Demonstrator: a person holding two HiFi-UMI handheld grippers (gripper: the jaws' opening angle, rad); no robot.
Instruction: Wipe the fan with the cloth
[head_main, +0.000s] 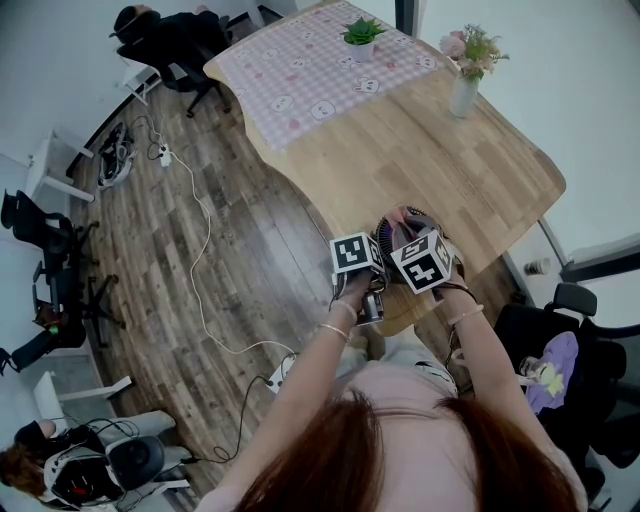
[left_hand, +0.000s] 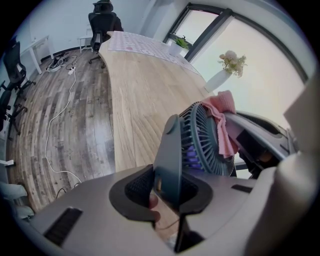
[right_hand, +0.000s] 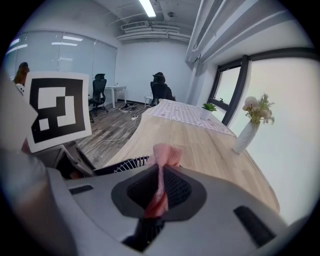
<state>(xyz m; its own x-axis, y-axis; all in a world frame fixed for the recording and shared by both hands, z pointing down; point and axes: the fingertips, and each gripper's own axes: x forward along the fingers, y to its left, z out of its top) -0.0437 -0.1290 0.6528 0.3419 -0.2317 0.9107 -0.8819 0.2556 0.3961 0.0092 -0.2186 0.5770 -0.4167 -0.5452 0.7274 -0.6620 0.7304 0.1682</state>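
Note:
A small dark blue-grey fan (left_hand: 202, 142) is held up over the near edge of the wooden table (head_main: 430, 140). My left gripper (left_hand: 167, 192) is shut on the fan's flat stand (left_hand: 169, 160), which rises upright between the jaws. My right gripper (right_hand: 159, 192) is shut on a pink cloth (right_hand: 162, 160). The cloth (left_hand: 225, 120) lies against the top of the fan's round grille (right_hand: 125, 164). In the head view the two grippers, left (head_main: 358, 262) and right (head_main: 425, 262), sit side by side over the fan (head_main: 400, 228), hiding most of it.
A white vase of flowers (head_main: 466, 70), a potted plant (head_main: 360, 35) and a pink checked tablecloth (head_main: 320, 60) stand at the table's far end. Office chairs (head_main: 170, 40) and a white cable (head_main: 205, 240) occupy the wood floor to the left. Another person (head_main: 40, 455) sits bottom left.

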